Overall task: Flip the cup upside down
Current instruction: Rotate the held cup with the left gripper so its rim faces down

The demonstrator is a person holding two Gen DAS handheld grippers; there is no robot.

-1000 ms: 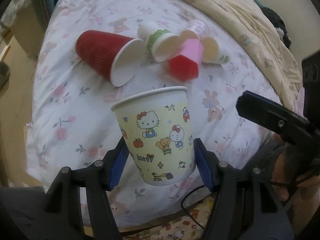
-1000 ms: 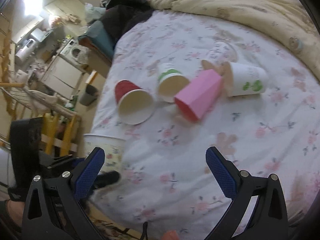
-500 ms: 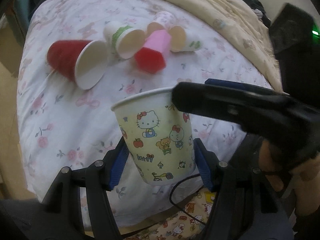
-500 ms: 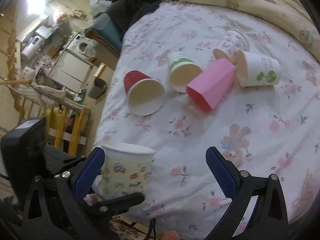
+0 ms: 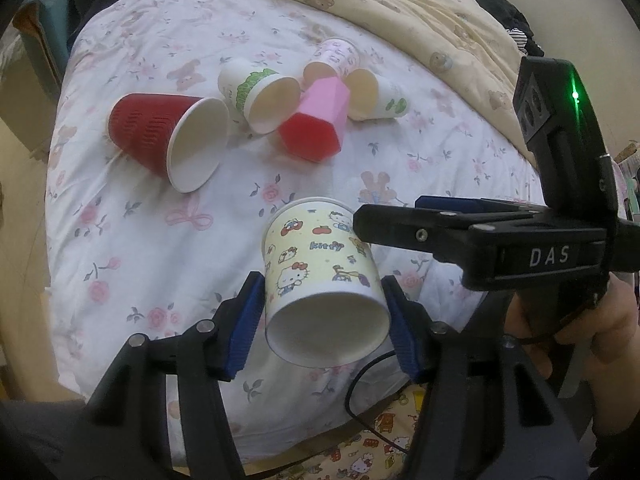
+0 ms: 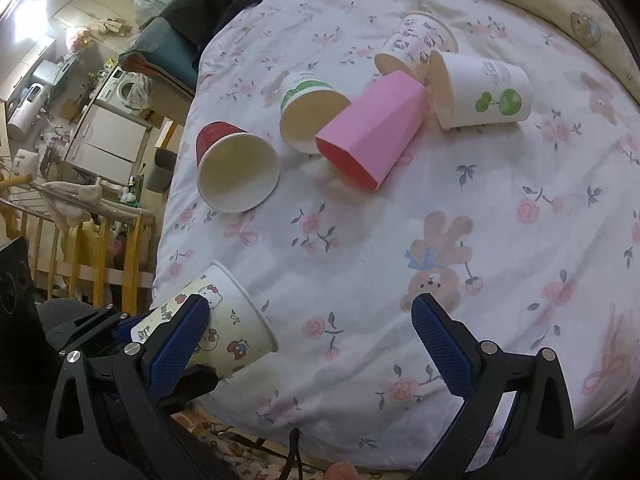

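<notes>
My left gripper is shut on a yellow Hello Kitty paper cup. The cup is tipped over, with its open mouth facing the camera and its base pointing away toward the bed. In the right wrist view the same cup shows at the lower left, tilted, held by the left gripper's blue pads over the bed's front edge. My right gripper is open and empty above the floral sheet. Its finger reaches in from the right beside the cup.
Several cups lie on their sides on the bed: a red one, a green-banded white one, a pink one, a white one with green dots and a patterned one. A beige blanket covers the back.
The Hello Kitty cup was upright in my left gripper; it is now rotated so its mouth faces the camera. The right gripper has moved closer on the cup's right side.
</notes>
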